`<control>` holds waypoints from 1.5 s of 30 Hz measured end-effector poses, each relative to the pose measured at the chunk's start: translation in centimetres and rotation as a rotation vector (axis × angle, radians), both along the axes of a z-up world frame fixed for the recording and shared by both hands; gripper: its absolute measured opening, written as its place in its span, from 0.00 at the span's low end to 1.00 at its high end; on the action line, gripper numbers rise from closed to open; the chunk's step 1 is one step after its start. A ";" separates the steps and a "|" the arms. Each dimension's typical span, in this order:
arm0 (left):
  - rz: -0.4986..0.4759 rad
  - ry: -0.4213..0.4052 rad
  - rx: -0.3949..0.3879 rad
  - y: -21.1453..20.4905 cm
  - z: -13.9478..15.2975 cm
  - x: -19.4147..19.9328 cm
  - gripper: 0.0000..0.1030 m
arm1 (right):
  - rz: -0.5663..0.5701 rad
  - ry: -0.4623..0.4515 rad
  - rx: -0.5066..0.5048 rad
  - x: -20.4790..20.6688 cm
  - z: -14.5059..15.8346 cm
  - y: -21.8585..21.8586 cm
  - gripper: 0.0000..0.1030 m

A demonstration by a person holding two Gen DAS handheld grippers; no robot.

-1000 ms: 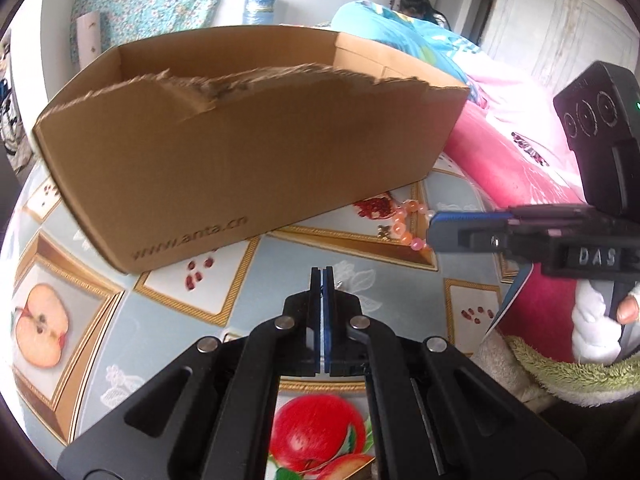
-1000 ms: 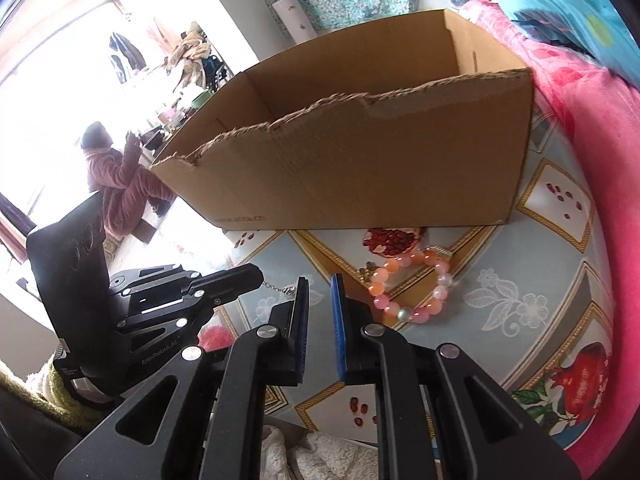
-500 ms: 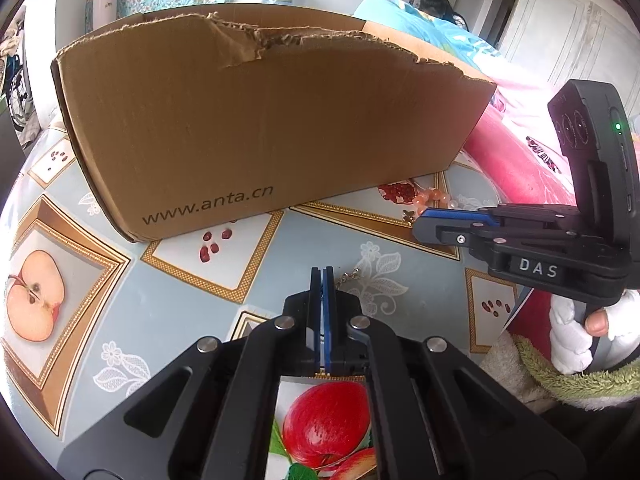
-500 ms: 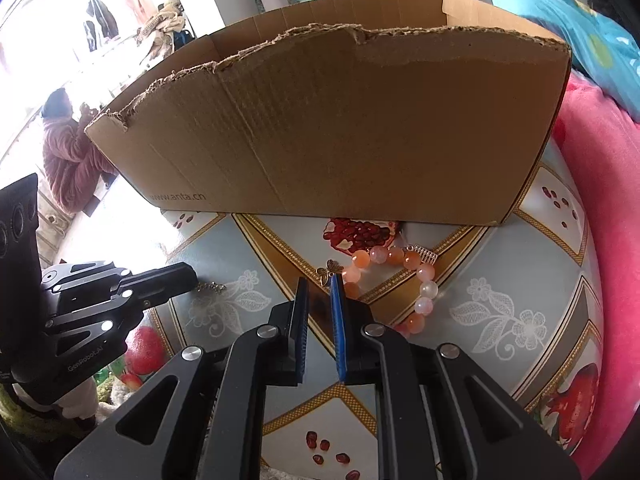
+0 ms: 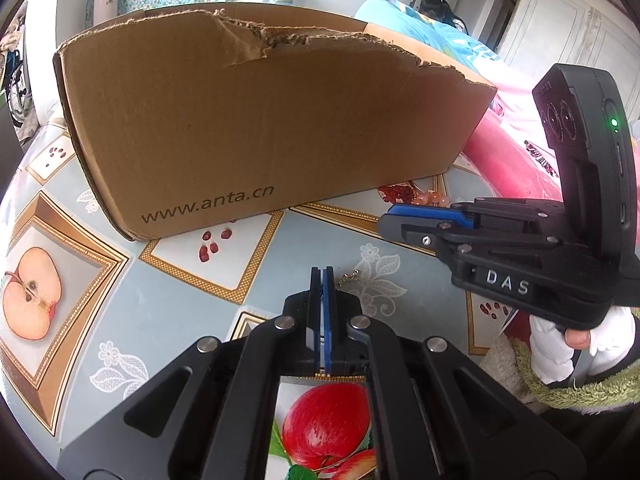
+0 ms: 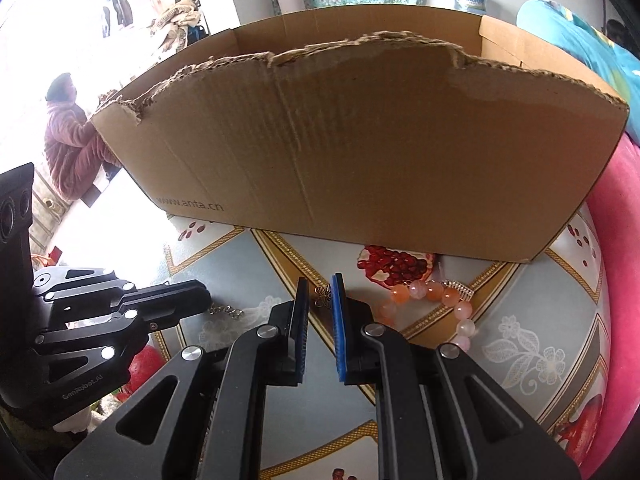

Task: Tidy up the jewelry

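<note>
Cardboard box (image 6: 360, 152) with a torn upper edge fills the upper half of both wrist views, standing on a tablecloth (image 5: 152, 304) printed with fruit and gold-framed panels.

Left gripper (image 5: 322, 276): jaws fully closed, blue pads pressed together. A thin gold chain (image 5: 347, 280) emerges just right of the tips; whether the pads pinch it cannot be told. In the right wrist view the same chain (image 6: 224, 312) trails from that gripper's tip at left centre.

Right gripper (image 6: 320, 292): jaws slightly parted, nothing pressed between the pads. A small gold charm (image 6: 323, 295) lies on the cloth in line with the gap, beyond the tips.

Beaded bracelet (image 6: 436, 304), pink and orange, lies flat right of centre in the lower half, just in front of the box wall and beside a printed pomegranate (image 6: 394, 266). In the left wrist view only a few beads show above the right gripper's blue pad.

White-gloved hand (image 5: 560, 344) holds the right gripper's handle at lower right.
</note>
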State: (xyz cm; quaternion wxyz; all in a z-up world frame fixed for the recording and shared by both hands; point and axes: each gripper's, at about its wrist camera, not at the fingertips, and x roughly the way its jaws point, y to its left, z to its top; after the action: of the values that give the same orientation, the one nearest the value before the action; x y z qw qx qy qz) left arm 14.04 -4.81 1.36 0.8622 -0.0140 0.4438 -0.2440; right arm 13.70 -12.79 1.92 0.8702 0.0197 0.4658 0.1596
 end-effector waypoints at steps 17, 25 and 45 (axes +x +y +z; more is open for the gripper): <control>0.004 0.000 -0.007 0.1 0.0 0.0 0.00 | 0.061 -0.009 -0.028 0.3 0.1 1.7 0.12; 0.003 -0.003 -0.008 0.1 0.0 -0.1 0.00 | 0.211 -0.057 -0.119 0.8 0.1 3.3 0.13; 0.005 -0.008 -0.003 0.2 0.1 -0.3 0.01 | 0.386 -0.040 -0.083 2.5 0.3 1.3 0.12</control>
State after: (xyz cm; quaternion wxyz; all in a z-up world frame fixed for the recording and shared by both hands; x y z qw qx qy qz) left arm 13.71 -4.65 1.43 0.8645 -0.0156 0.4400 -0.2425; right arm 16.21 -11.49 2.22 0.8326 -0.1092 0.4496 0.3045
